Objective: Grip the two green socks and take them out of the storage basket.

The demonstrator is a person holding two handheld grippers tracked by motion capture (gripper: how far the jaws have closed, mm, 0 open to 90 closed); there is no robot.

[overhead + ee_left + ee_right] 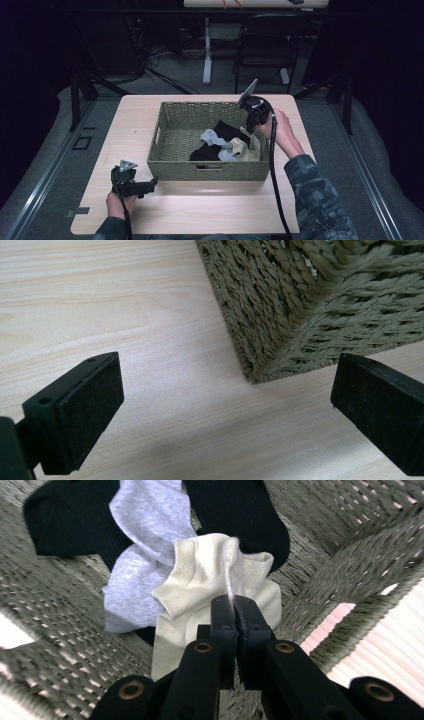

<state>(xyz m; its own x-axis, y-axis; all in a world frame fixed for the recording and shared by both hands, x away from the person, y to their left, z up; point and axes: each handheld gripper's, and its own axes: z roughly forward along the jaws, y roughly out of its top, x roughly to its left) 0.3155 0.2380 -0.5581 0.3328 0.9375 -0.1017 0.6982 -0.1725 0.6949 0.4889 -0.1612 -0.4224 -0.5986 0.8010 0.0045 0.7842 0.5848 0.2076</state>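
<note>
A woven basket point(210, 172) stands on the light wooden table point(200, 210). Inside it lie a cream sock point(246, 150), a grey sock point(212, 137) and black socks point(227, 130). My right gripper point(251, 132) points down into the basket's right side. In the right gripper view it point(234, 605) is shut on a pinched fold of the cream sock point(210, 575), which hangs over the grey sock point(145, 530) and a black sock point(65, 515). My left gripper point(151, 184) rests open on the table by the basket's front left corner point(300, 305), with nothing between its pads point(85, 410).
The basket wall point(340, 555) rises close on the right of the held sock. Bare tabletop point(100, 300) lies left of and in front of the basket. Behind the table stand a dark chair point(267, 45) and a desk leg point(207, 55).
</note>
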